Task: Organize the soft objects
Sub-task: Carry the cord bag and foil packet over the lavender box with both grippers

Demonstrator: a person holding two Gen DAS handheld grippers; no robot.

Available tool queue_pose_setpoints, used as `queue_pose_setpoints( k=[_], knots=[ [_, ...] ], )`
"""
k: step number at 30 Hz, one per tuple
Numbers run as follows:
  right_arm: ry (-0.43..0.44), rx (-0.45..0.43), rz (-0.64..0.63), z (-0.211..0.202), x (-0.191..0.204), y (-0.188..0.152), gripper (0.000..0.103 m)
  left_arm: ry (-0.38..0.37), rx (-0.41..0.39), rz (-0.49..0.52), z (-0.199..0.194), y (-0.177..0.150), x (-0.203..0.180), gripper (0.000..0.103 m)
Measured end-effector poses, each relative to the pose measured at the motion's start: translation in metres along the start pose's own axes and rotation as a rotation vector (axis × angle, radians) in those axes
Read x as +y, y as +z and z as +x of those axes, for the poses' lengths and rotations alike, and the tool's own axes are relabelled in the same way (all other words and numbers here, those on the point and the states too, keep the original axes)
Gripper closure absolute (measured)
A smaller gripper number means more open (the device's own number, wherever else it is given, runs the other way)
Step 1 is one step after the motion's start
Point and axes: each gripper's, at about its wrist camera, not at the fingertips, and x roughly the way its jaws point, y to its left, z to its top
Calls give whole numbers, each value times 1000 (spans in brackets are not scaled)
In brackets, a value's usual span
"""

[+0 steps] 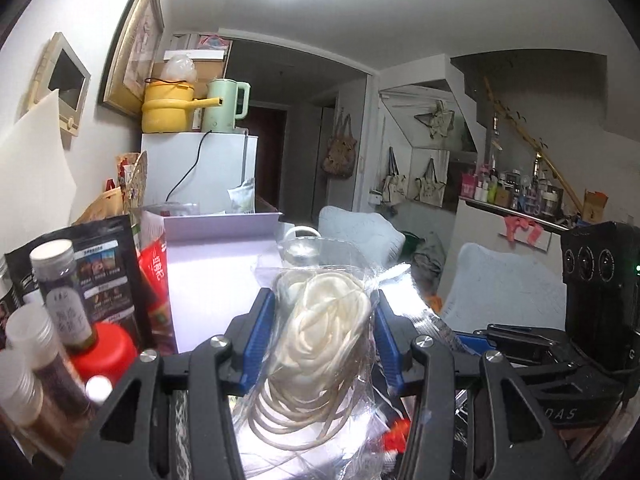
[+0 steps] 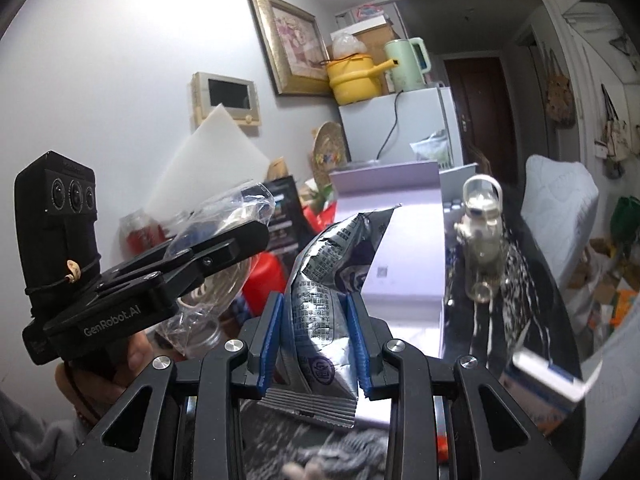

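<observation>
My left gripper (image 1: 322,312) is shut on a clear plastic bag of coiled white cord (image 1: 320,344) and holds it up off the table. The same bag (image 2: 224,216) shows in the right wrist view, pinched in the left gripper (image 2: 256,232) at the left. My right gripper (image 2: 316,320) is shut on a silver printed snack packet (image 2: 324,280), held upright between the blue pads. The right gripper's body (image 1: 560,356) shows at the right edge of the left wrist view.
A pale lilac box (image 2: 400,248) stands just ahead. A clear water bottle (image 2: 482,232) stands on the dark glossy table (image 2: 532,288). Jars and a red lid (image 1: 104,350) crowd the left. A white fridge (image 1: 200,168) is behind, white chairs (image 1: 504,280) to the right.
</observation>
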Motion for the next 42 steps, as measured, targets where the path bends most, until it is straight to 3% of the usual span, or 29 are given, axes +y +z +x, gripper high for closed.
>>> queue_pose_setpoints(
  k=[9,15,28,32,42],
  knots=[
    [16,-17,24,38,-30,29,72,78,46,-25,64,4,30,55],
    [33,12,49,74,-49,37,72,158,134,-44,105,-12,57,55],
    [-45,218,153,155,-95,5,72,271,348,-82,163,-51,89,55],
    [-54,284,178,172,-104,-7,72,304,394,-47,178,-64,86,55],
    [-15,392,198,196,-106,-24,71,285,539,-106,203,-86,91,53]
  ],
)
